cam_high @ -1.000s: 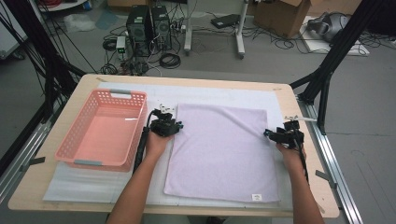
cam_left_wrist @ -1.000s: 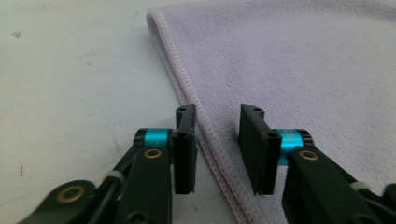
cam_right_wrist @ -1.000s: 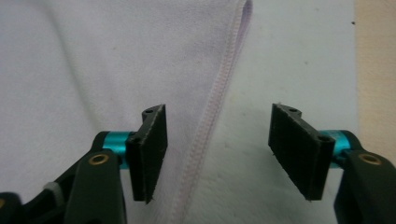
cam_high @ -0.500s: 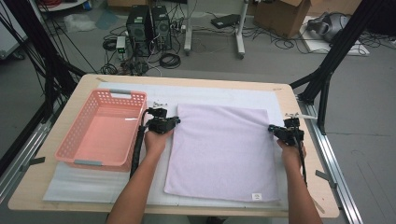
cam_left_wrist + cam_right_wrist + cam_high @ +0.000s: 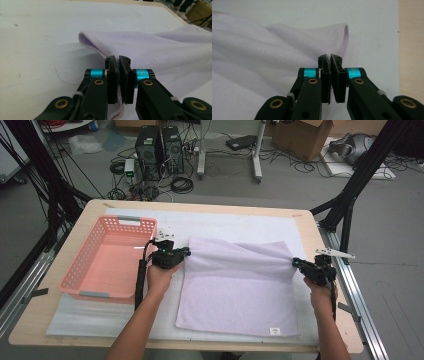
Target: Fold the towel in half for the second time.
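Observation:
A lilac towel lies on the white mat, its far edge raised off the surface and stretched between both grippers. My left gripper is shut on the towel's far left edge; in the left gripper view the hem runs between the closed pads of the left gripper. At the far right corner my right gripper is shut on the cloth, and in the right gripper view the folded corner rises just beyond the right gripper. A small white label sits at the towel's near right corner.
A pink plastic basket stands left of the towel, close to my left hand. The white mat covers most of the wooden table. Black frame posts rise past the right edge, and cables and computer cases lie on the floor behind.
Both grippers closed on the towel's far corners and rose, lifting the far edge off the mat and drawing it toward the near side. The far edge now sags between them.

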`<state>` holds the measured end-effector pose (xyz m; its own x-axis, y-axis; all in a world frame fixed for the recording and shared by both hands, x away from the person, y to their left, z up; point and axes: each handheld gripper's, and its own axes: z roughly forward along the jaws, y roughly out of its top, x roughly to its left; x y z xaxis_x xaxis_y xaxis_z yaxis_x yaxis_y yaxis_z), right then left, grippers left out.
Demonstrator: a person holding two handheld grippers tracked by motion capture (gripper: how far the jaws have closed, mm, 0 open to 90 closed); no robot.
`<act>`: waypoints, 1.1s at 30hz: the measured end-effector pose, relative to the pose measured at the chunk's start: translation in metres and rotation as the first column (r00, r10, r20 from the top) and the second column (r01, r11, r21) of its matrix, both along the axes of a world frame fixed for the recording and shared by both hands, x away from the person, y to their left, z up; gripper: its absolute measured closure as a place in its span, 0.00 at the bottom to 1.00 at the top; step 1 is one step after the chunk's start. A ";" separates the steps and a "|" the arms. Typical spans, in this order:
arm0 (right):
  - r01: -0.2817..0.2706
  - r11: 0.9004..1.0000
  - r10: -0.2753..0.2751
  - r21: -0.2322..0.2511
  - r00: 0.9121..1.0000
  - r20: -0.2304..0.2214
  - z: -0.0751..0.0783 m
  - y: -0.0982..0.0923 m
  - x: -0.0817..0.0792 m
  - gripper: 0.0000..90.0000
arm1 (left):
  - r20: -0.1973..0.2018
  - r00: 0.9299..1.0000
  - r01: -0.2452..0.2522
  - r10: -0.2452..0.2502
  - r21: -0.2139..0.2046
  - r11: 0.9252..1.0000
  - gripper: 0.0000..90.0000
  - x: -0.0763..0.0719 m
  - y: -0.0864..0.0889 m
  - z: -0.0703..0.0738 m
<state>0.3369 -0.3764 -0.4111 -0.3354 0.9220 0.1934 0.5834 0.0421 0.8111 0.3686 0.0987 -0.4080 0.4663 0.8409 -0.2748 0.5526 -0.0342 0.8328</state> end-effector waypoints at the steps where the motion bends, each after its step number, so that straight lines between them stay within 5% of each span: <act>1: -0.004 1.000 0.004 0.004 1.000 -0.001 -0.001 0.000 -0.004 0.97 | 0.006 1.000 0.003 -0.003 0.000 1.000 0.95 -0.005 0.000 0.001; 11: -0.061 0.998 0.061 -0.027 0.998 -0.003 -0.009 -0.002 -0.042 0.97 | 0.003 0.998 0.058 -0.058 0.027 0.998 0.95 -0.047 0.005 -0.009; 17: -0.097 0.993 0.096 -0.062 0.995 -0.024 -0.012 0.000 -0.056 0.96 | -0.041 0.995 0.095 -0.092 0.060 0.994 0.94 -0.062 0.006 -0.025; 19: -0.097 0.994 0.095 -0.057 0.995 -0.039 -0.015 0.000 -0.054 0.93 | -0.053 0.995 0.093 -0.090 0.061 0.994 0.88 -0.059 0.006 -0.027; 21: -0.079 0.996 0.077 -0.050 0.996 -0.042 -0.014 0.001 -0.050 0.76 | -0.041 0.996 0.083 -0.081 0.045 0.996 0.68 -0.053 0.007 -0.025; 25: -0.047 0.997 0.048 -0.059 0.999 0.008 -0.004 0.005 -0.037 0.55 | -0.012 0.997 0.071 -0.070 0.038 0.997 0.48 -0.035 0.004 -0.017; 29: -0.067 0.995 0.070 -0.074 0.997 0.040 0.009 0.014 -0.011 0.46 | 0.007 0.997 0.072 -0.073 0.065 0.995 0.45 -0.013 -0.004 -0.012; 33: -0.097 0.990 0.100 -0.107 0.995 0.027 0.015 0.028 0.020 0.41 | -0.001 0.998 0.062 -0.062 0.105 0.993 0.44 0.009 -0.010 -0.014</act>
